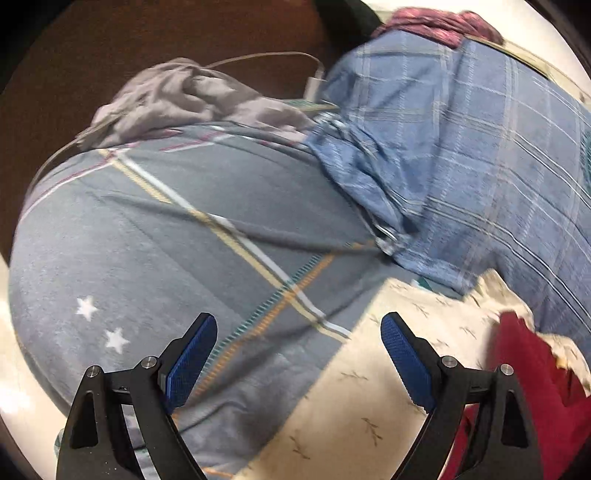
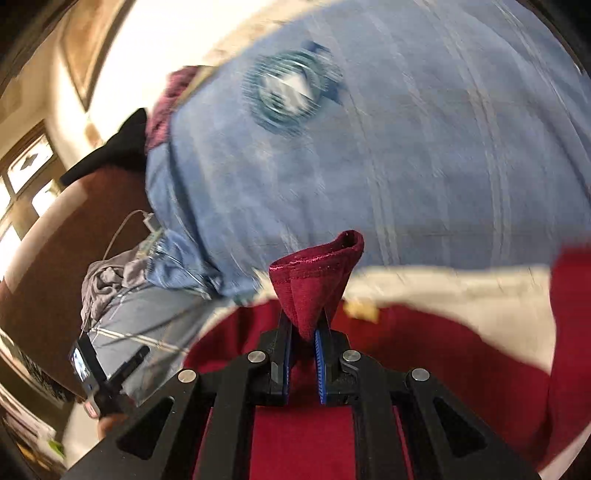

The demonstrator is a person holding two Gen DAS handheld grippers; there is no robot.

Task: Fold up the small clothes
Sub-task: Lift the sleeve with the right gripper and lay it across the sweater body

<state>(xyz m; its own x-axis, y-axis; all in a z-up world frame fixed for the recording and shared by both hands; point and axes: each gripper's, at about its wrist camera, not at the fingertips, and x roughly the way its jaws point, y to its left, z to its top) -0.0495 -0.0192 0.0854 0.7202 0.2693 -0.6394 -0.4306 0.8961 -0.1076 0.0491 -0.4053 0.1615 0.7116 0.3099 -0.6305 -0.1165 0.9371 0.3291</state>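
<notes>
Right tool [image 2: 307,325]: clenched on a bunched, hemmed edge of the dark red garment [image 2: 314,280]; the pinched cloth stands up in a cone between the blue pads, and the rest of the garment spreads below and to the right of the tool.

Left tool [image 1: 298,332]: released, its jaws wide apart, with nothing between them; it hovers over the bed, above the boundary between the grey striped sheet [image 1: 147,240] and the cream cloth [image 1: 369,387].

Task's thing: the dark red garment lies on the cream cloth near the bed's near edge; in the left wrist view it [image 1: 532,380] shows just to the right of the left tool, partly past its right finger.

Around it: a blue checked blanket [image 1: 461,155] heaped behind, a crumpled grey garment [image 1: 177,99] at the bed's far edge, a white charger and cable [image 1: 314,79] beside it, and a pink-red cloth [image 1: 436,22] beyond the blanket.

Step in hand: judging by the lifted hem, one edge of the garment is being raised to start or carry over a fold. Both views are motion-blurred, so I cannot tell how many folds exist.

Next move calls for: the left tool to reach right, take a matching edge or corner of the red cloth, then both carry it across evenly so the layers lie flat on the cream cloth.
</notes>
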